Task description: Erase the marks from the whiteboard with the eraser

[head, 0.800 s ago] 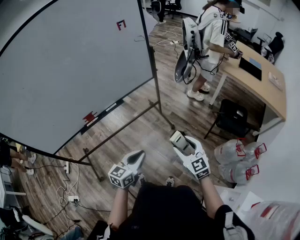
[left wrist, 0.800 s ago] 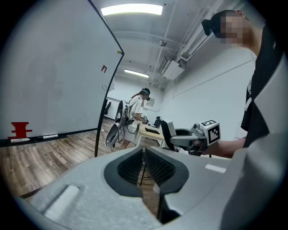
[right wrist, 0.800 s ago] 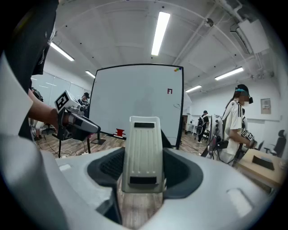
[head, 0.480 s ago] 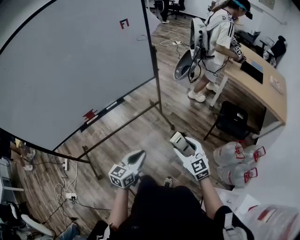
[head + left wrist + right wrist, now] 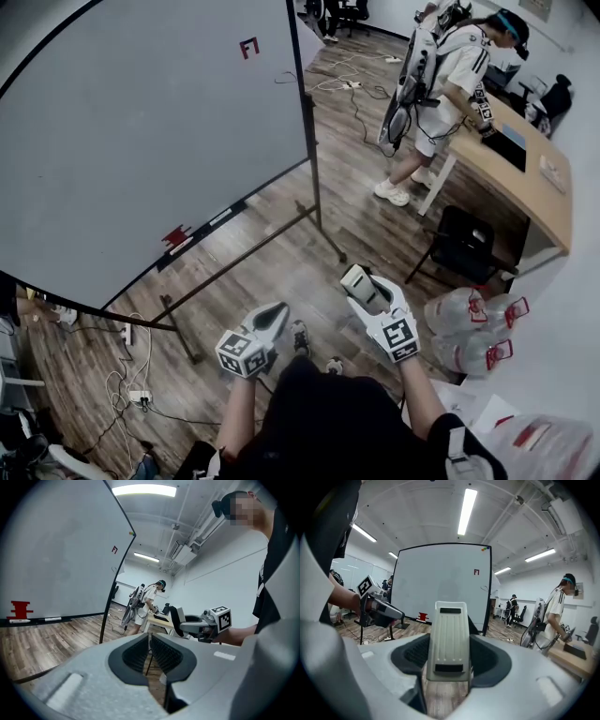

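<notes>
The right tongs (image 5: 366,287) are clamped on the eraser (image 5: 450,639), which stands upright between the pads. The left tongs (image 5: 149,645) are narrowed to a slit with nothing in them. Over the last second both have kept almost the same place before the body. What has changed is below them: a shoe (image 5: 299,335) has come forward onto the wooden floor (image 5: 281,253), which reads as a step toward the board (the approach, not the wiping, seems to be the step in hand). The whiteboard (image 5: 141,141) stands well apart from the eraser, ahead and to the left. Its red mark (image 5: 248,48) sits high near the right edge, untouched. Farther off, a person (image 5: 450,75) at the desk (image 5: 525,178) has shifted along it.
</notes>
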{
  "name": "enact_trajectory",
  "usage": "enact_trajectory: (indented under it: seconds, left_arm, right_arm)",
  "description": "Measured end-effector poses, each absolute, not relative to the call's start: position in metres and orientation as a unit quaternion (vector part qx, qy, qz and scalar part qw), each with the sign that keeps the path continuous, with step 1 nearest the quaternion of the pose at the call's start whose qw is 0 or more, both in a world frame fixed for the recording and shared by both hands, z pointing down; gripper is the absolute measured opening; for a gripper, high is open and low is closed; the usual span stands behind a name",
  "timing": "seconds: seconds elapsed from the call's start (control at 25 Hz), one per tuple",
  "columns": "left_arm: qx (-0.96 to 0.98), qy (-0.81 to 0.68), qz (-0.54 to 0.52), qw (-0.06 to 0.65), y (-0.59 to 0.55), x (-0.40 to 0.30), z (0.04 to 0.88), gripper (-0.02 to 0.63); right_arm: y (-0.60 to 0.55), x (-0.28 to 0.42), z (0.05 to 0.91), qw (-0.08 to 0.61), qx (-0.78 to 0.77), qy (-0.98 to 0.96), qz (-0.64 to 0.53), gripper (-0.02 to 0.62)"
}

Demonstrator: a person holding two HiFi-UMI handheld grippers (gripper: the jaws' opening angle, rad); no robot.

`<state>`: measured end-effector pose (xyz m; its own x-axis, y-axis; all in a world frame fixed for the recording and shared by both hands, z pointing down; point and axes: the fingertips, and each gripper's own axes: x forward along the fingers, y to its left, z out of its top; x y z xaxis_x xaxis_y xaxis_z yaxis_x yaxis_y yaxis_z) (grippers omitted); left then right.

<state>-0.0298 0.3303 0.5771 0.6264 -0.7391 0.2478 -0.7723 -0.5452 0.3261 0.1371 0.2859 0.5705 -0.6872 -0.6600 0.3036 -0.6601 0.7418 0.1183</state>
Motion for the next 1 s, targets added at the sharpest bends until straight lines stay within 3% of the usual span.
enact_trajectory:
  seconds: [1.0]
  left_arm:
    - [0.901, -0.382, 0.044, 0.198, 0.147, -0.094, 0.568, 0.029]
  right_arm:
    - [0.122, 0.063, 0.559, 0.163, 0.386, -0.908, -0.003, 0.258]
